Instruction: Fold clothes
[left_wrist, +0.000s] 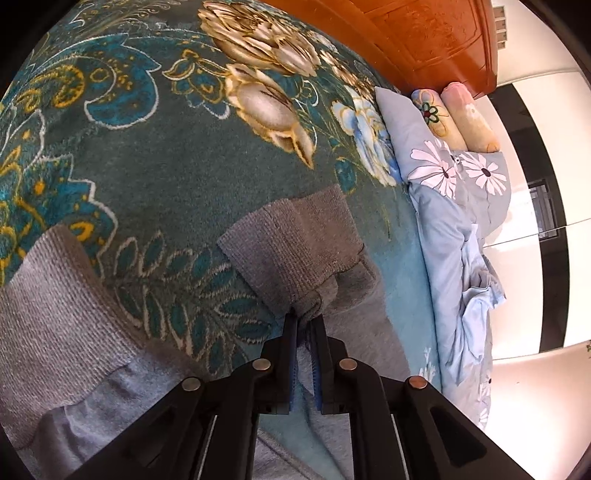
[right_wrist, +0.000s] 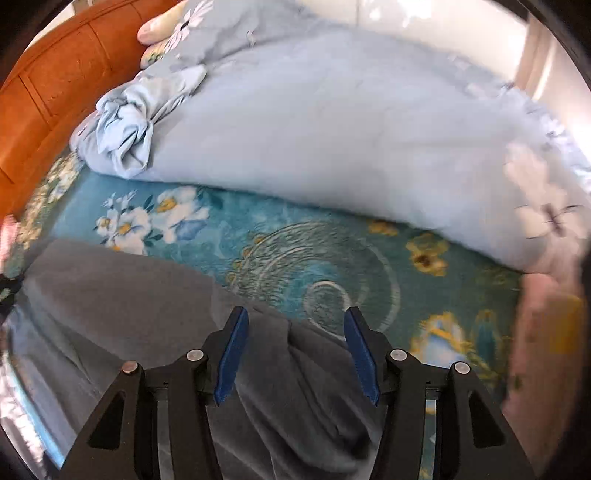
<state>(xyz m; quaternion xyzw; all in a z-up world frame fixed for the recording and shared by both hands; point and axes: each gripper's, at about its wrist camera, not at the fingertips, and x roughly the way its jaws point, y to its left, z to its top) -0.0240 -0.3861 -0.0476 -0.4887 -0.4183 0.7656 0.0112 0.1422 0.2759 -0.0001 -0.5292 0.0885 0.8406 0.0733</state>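
Grey cloth fills the low part of the left wrist view. The left tool (left_wrist: 303, 320) has its two black fingers (left_wrist: 286, 354) pressed close together, and they pinch a bunched bit of the grey sweater (left_wrist: 295, 251). The part in the pinch is a ribbed cuff at the end of a sleeve, and it stands up a little from the bed. Another ribbed grey edge (left_wrist: 48, 295) of the same sweater lies at the lower left. Under it all is a green flowered blanket (left_wrist: 147, 147) with big gold and blue flowers. To the right sits a light blue quilt (left_wrist: 454, 229) with pink daisies, and two rolled pillows (left_wrist: 454, 114) rest by the orange wooden headboard (left_wrist: 424, 37).

From the right wrist view, the right tool (right_wrist: 293, 317) has its fingers spread wide apart, with blue pads (right_wrist: 231, 358) on the inside. It grips nothing. A fold of the grey sweater (right_wrist: 147, 302) lies just under and between the fingers, flat on the flowered blanket (right_wrist: 332, 266). The picture is a bit blurry. Behind, the light blue quilt (right_wrist: 332, 129) is piled up, with a knotted lump at its left end. The orange headboard (right_wrist: 48, 92) shows at the far left.
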